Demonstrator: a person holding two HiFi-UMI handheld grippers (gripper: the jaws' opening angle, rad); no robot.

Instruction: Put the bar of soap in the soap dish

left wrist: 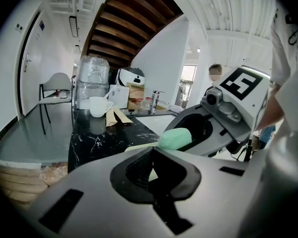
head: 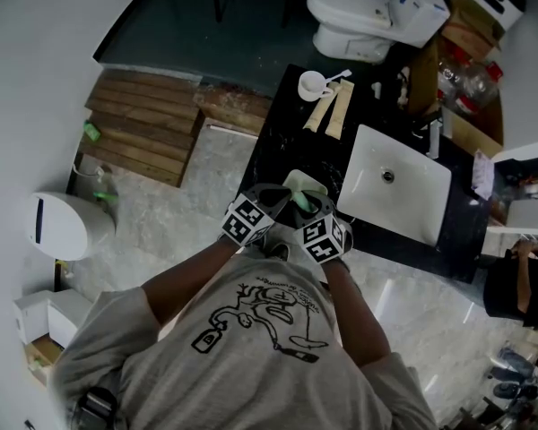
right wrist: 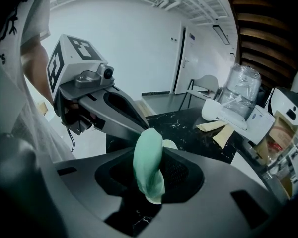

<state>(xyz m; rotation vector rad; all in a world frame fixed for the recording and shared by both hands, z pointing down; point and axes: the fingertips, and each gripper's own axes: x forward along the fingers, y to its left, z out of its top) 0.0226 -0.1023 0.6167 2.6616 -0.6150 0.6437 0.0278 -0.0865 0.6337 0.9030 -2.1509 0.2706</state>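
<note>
A pale green bar of soap (right wrist: pixel 148 162) stands on edge between the jaws of my right gripper (right wrist: pixel 149 175), which is shut on it. The head view shows the soap (head: pixel 308 201) over the near end of the black counter (head: pixel 278 141), just above a pale soap dish (head: pixel 298 183). My left gripper (left wrist: pixel 152 171) has the rim of the dish (left wrist: pixel 138 147) in its narrow jaw gap. It faces the right gripper (left wrist: pixel 201 133) and the soap (left wrist: pixel 175 138) closely. The dish (right wrist: pixel 171 145) peeks out behind the soap.
A white sink basin (head: pixel 396 183) is set in the counter to the right. A white cup (head: pixel 312 85) and wooden pieces (head: pixel 330 110) lie at the far end, by the tap (head: pixel 433 137). A toilet (head: pixel 363 12) stands beyond. Wooden steps (head: pixel 143 124) lie to the left.
</note>
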